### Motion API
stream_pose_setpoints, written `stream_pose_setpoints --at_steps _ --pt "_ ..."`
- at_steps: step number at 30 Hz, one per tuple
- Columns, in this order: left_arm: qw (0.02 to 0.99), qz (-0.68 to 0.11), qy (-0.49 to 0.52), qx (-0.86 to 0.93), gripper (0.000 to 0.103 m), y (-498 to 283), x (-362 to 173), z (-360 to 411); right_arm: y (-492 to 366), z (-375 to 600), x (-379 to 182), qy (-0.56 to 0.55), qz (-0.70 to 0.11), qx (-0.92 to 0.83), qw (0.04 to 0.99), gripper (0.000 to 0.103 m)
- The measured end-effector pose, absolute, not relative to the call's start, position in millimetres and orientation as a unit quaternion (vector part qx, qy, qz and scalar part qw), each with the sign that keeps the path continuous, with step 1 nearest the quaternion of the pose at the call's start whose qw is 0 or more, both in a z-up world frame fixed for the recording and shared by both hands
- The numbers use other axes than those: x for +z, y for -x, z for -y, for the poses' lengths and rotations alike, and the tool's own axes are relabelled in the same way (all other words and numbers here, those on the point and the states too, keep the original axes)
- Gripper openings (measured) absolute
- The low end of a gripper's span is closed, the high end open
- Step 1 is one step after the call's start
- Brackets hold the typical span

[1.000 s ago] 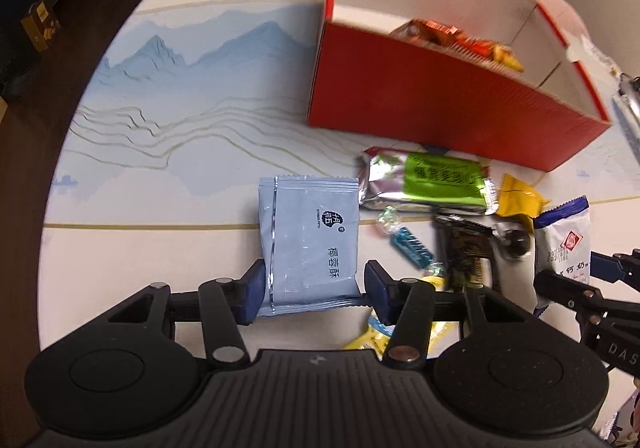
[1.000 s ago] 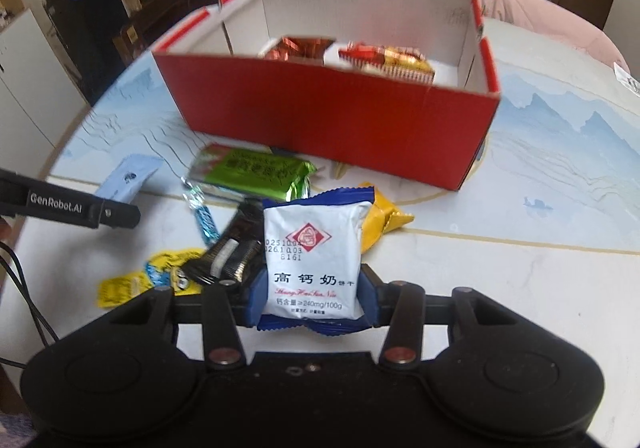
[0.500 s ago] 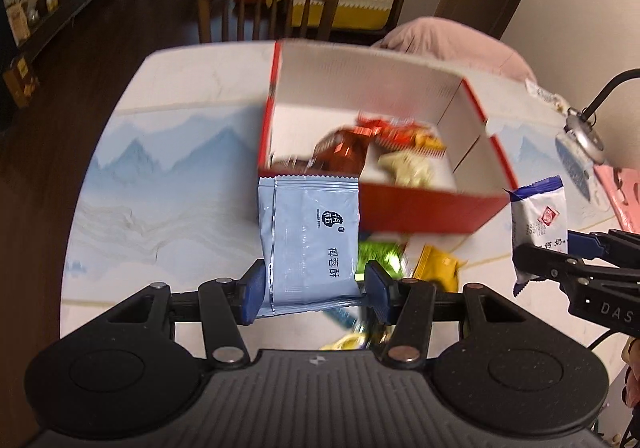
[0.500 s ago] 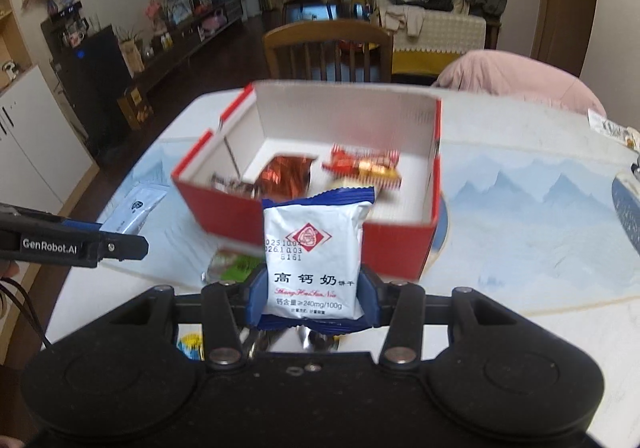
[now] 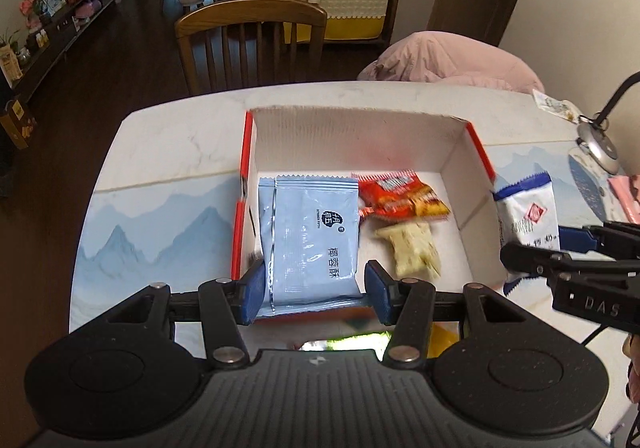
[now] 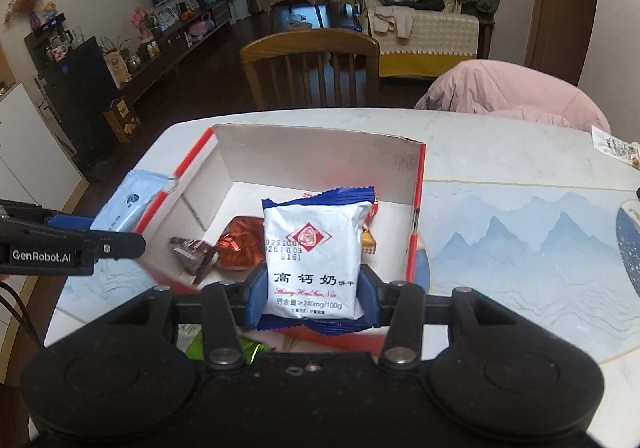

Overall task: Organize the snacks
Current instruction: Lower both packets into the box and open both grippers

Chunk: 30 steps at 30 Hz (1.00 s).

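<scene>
Two tools hover above the red box (image 5: 240,224): left tool (image 5: 314,290) clamps a pale-blue packet (image 5: 310,244), right tool (image 6: 310,298) a white biscuit pack (image 6: 314,260).

My own body hides a green packet (image 6: 196,346) at lower left; the red box's (image 5: 238,232) near wall is blurred.

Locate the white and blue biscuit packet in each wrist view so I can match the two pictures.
Left wrist: white and blue biscuit packet at right edge, held by the right gripper.
Right wrist: centre foreground, clamped between the blue pads.
Shared landmark: red cardboard box.
</scene>
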State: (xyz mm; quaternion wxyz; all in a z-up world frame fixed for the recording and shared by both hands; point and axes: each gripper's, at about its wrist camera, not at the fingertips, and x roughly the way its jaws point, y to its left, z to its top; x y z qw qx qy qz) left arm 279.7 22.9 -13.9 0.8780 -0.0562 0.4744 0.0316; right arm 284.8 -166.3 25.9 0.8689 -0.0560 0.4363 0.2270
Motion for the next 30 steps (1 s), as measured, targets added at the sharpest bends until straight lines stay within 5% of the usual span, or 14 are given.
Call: stream_pose_setpoints --at_steps 30 --pt "0.809 -0.582 -0.005 0.077 0.054 -378.0 -101.7 -5.6 -349.8 121.3 -62.4 0.128 -0.516 0.282 0.798 0.046"
